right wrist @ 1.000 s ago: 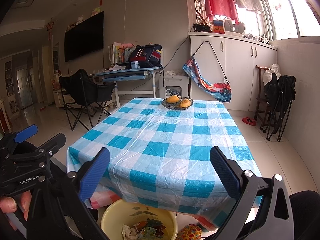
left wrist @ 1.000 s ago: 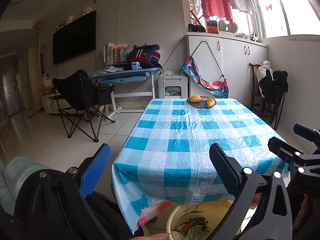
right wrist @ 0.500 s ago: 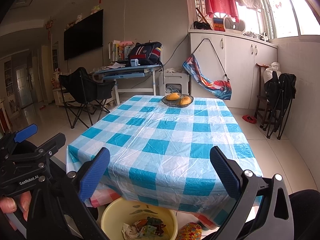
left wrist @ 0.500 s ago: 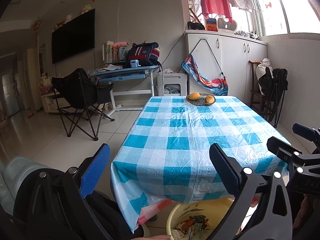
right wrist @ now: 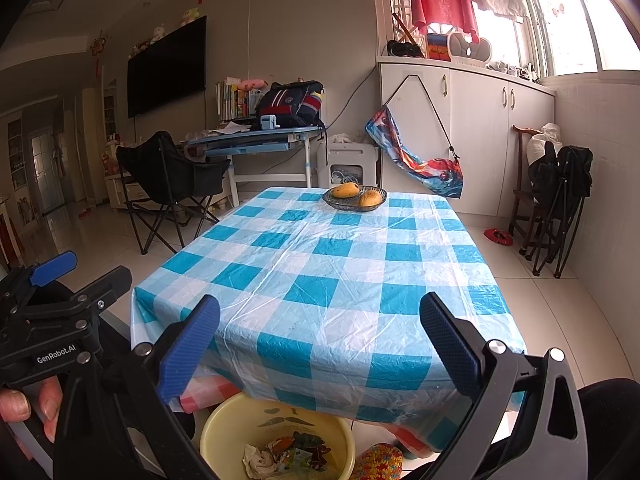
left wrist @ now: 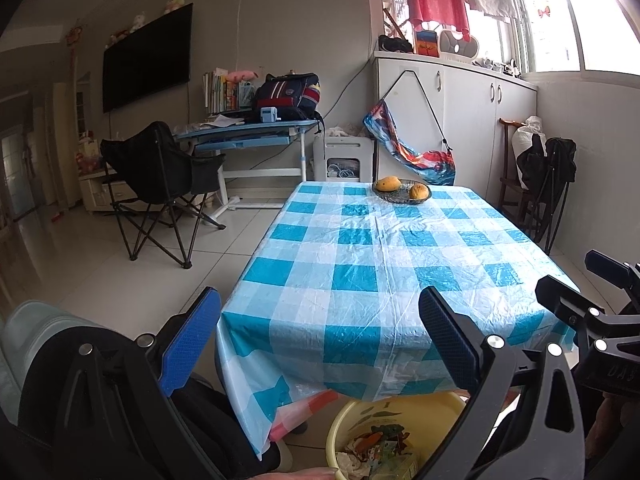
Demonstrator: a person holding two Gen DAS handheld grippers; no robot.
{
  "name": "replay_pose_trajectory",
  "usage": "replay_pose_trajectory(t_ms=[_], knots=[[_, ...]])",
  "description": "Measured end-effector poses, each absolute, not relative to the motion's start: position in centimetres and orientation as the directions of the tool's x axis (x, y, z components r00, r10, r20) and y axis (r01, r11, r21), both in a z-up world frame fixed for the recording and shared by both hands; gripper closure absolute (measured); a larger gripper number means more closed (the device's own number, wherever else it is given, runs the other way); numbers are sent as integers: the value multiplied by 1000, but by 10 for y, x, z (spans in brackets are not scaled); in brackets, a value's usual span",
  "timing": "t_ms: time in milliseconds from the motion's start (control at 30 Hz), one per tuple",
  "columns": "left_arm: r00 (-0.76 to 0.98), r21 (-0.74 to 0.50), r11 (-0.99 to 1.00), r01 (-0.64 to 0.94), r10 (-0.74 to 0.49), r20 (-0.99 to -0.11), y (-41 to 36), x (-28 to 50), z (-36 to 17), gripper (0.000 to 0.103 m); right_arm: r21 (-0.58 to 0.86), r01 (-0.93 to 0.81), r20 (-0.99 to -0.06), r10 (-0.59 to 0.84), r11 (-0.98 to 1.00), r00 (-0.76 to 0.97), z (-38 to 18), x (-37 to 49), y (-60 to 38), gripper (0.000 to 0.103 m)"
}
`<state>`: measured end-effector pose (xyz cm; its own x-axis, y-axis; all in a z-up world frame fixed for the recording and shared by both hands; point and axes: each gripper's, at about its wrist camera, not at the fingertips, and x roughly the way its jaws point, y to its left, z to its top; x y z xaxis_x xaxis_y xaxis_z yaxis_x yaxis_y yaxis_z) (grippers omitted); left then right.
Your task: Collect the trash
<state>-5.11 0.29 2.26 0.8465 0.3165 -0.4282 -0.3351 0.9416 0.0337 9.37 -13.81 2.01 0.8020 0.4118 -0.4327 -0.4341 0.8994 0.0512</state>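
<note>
Blue-checked tablecloth (right wrist: 320, 280), fruit bowl (right wrist: 354, 199) at far end, both hand-held grippers (left wrist: 320, 340) (right wrist: 320, 340) spread apart, empty.

Both grippers are black plastic frames with silver screws and blue ribbed fingers (left wrist: 191, 346); "GenRobot.AI" marks the left gripper (right wrist: 60, 312).

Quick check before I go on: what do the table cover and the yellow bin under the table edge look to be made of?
Table cover: likely thin plastic sheet, glossy; it shows sharp creases and window glare over the blue-white checks. Yellow bin: likely moulded plastic, smooth and slightly shiny, with a rounded rim and a printed moustache design; crumpled paper and wrappers lie inside.
</note>
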Motion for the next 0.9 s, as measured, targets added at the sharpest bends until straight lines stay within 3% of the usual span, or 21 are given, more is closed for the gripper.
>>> replay_pose_trajectory(t_ms=[900], knots=[[833,-8,941,-339,296,-468,13,-47,20,7,26,-437,-472,396,899,788,14,96,-135,7]])
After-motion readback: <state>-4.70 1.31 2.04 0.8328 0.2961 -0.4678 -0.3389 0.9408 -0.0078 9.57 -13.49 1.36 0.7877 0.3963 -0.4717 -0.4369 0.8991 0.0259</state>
